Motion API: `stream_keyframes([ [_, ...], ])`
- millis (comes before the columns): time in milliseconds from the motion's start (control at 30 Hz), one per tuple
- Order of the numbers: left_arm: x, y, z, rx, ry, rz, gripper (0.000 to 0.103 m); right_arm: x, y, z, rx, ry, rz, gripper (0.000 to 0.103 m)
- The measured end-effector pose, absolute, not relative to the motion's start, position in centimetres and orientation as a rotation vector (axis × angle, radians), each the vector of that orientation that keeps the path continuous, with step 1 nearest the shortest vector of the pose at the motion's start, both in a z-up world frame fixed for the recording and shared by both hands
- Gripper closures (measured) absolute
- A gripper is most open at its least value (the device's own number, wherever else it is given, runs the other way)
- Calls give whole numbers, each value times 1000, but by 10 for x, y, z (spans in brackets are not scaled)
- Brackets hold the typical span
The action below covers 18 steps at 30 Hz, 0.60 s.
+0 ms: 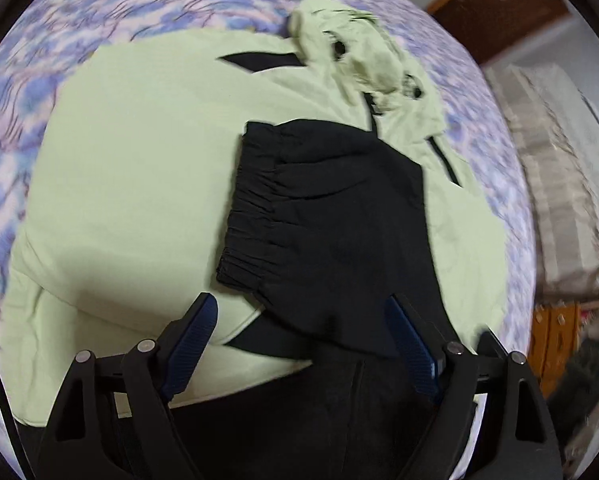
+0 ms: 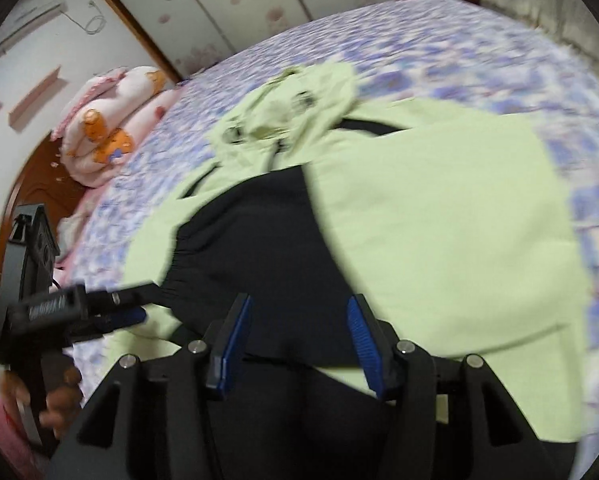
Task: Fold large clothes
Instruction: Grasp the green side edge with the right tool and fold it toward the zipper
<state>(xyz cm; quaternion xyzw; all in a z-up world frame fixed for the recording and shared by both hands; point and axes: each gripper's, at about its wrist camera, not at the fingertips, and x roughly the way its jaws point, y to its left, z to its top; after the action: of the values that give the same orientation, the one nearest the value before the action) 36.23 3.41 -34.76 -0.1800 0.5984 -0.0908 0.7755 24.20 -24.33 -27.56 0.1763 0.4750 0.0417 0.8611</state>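
A pale green hooded jacket (image 1: 139,184) with black panels lies spread on a bed with a purple flowered sheet (image 1: 99,12). Its hood (image 1: 355,52) is crumpled at the far end. A black sleeve with a gathered cuff (image 1: 323,208) is folded across the body. My left gripper (image 1: 303,316) hovers open over the near end of that black cloth, and the pads do not press it. In the right wrist view the jacket (image 2: 439,216) and the black sleeve (image 2: 259,232) appear again. My right gripper (image 2: 299,316) is open above the black cloth. The left gripper (image 2: 115,312), held by a hand, reaches in from the left.
A folded pink quilt (image 2: 111,128) lies by the wooden headboard (image 2: 31,184). Flowered wardrobe doors (image 2: 227,0) stand behind the bed. Beyond the bed's right side are pale stacked bedding (image 1: 551,160) and an orange cabinet (image 1: 555,332).
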Motion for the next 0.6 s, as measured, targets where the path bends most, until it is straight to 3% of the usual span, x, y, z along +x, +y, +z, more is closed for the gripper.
stream_keyframes([
  [100,367,27,-362,-419,1294,-124,31,224,-276,-277,352,1019,31,53],
  [200,371,28,-371,-451,1267,-18,55,210,-304,-281,336,1031,-12,53],
  [267,374,30,-373,-477,1239,48,59,204,-319,-285,326,1045,-35,53],
  [333,375,33,-373,-523,1208,93,76,200,-333,-290,328,1058,-57,53],
  [367,377,33,-374,-543,1206,120,90,199,-338,-290,338,1060,-63,53],
  [600,388,22,-343,-474,1126,192,94,203,-365,-287,378,1040,-93,53],
])
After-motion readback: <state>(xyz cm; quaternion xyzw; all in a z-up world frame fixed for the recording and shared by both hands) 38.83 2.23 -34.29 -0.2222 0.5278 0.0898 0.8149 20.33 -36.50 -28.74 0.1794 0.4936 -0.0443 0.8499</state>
